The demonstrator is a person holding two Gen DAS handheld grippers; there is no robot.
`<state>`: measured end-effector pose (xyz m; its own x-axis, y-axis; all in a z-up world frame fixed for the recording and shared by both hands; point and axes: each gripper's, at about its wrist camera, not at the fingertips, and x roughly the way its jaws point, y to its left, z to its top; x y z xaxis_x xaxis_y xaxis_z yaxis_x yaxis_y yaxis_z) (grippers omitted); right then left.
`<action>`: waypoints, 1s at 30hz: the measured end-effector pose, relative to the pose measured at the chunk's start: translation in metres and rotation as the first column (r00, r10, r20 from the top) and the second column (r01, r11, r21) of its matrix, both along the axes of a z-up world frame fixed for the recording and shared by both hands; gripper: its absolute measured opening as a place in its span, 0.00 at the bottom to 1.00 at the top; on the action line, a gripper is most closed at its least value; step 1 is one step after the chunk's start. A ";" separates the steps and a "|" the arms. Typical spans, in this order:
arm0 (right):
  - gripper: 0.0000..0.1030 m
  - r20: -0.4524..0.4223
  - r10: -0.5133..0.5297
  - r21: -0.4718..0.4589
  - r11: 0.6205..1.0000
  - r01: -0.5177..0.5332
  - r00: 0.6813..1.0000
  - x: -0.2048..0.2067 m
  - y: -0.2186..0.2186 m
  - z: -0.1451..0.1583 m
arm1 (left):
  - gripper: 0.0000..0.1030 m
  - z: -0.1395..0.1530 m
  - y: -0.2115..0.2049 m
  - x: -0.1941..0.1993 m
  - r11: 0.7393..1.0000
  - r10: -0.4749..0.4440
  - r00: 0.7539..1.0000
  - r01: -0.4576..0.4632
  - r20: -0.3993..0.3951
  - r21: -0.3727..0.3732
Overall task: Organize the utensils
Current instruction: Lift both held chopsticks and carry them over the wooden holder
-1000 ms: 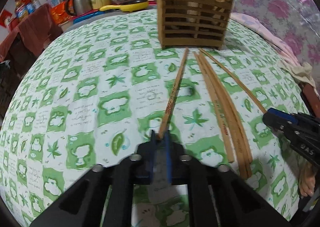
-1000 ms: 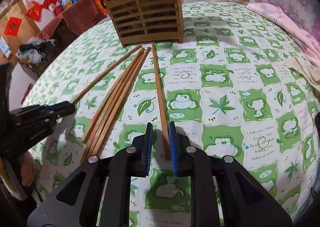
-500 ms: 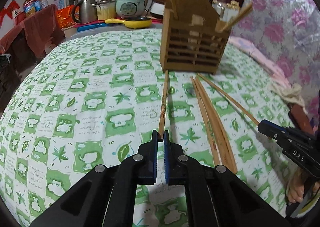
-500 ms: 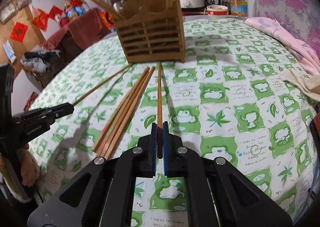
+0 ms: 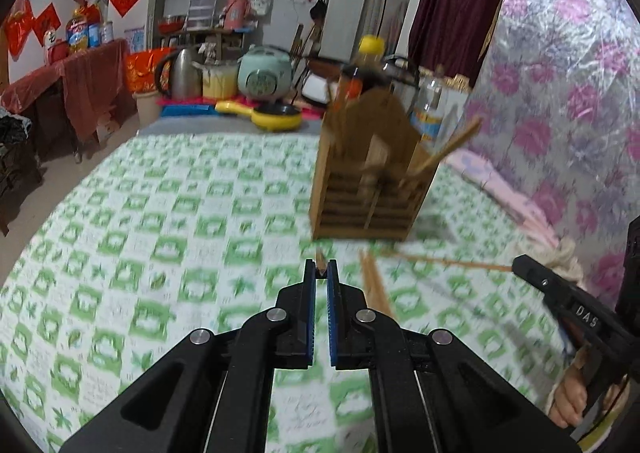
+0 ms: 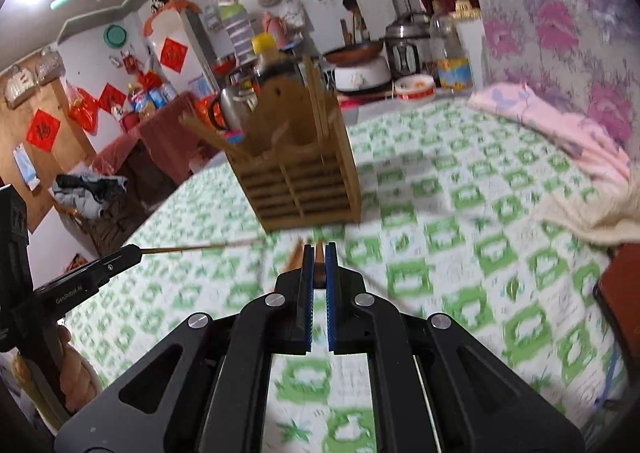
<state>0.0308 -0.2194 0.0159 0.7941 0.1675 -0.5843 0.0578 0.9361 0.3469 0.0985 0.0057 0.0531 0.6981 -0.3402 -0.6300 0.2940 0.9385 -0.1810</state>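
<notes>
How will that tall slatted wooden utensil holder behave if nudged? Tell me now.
Probably light: the slatted wooden holder is thin open slats, so it may slide on the green checked tablecloth. It is taller than its base, with chopsticks leaning out above the rim, so a high push might tip it.

Both wrist cameras look forward along their jaws, low over the tabletop (image 5: 168, 213), facing the wooden holder (image 5: 372, 177) (shared, seen from neighbouring angles) nearby.

Slatted wooden holder (image 5: 368, 189) – printed tablecloth (image 5: 160, 253)
</notes>
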 end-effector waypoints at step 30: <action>0.06 0.388 -0.146 -0.202 0.950 0.238 0.910 0.075 0.035 0.106 | 0.06 0.113 -0.043 0.093 0.956 0.222 0.902 -0.127 0.370 -0.263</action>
<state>0.1062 -0.1843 0.1224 0.9607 -0.1176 -0.2516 0.1578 0.9766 0.1458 0.1915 -0.0373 0.1657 0.9327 -0.2905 -0.2138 0.2205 0.9283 -0.2994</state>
